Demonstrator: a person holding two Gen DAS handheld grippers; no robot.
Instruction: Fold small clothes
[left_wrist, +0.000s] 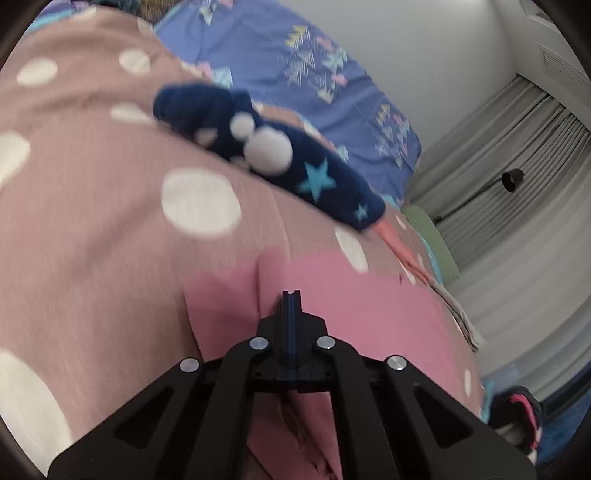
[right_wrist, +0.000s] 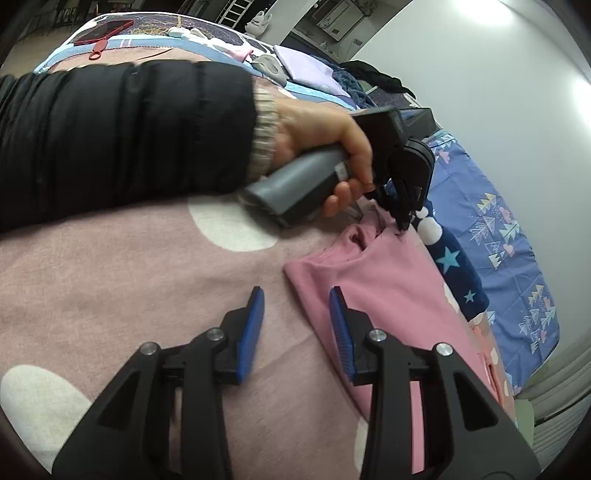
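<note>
Pink garment (right_wrist: 384, 295), a small soft piece of clothing, lies on a bed under a dusty-pink blanket with white dots (right_wrist: 110, 288), in the lower right half of the right wrist view. Nearest that camera, the right tool (right_wrist: 297, 306) hangs with its blue pads apart and nothing between them; the right-hand pad sits over the garment's near left edge, the other over bare blanket. The cloth looks thin, light and limp, so it should drape and crease wherever it is lifted, and a single pinch would likely let the rest sag. Its edges and corners look like the sound places to take hold, since a pad can slide under a hem more easily than into the flat middle.

Farther up, at the garment's far end in the centre right of the frame, the left tool (right_wrist: 400, 221), held by a hand (right_wrist: 321, 147) in a black padded sleeve (right_wrist: 122, 136), points down at a bunched fold. In the left wrist view its pads (left_wrist: 291, 299) stand together over pink cloth; whether any cloth is nipped between them I cannot tell.

Beyond lies a navy sock with stars (left_wrist: 258, 147), then a blue patterned sheet (left_wrist: 295, 55).
</note>
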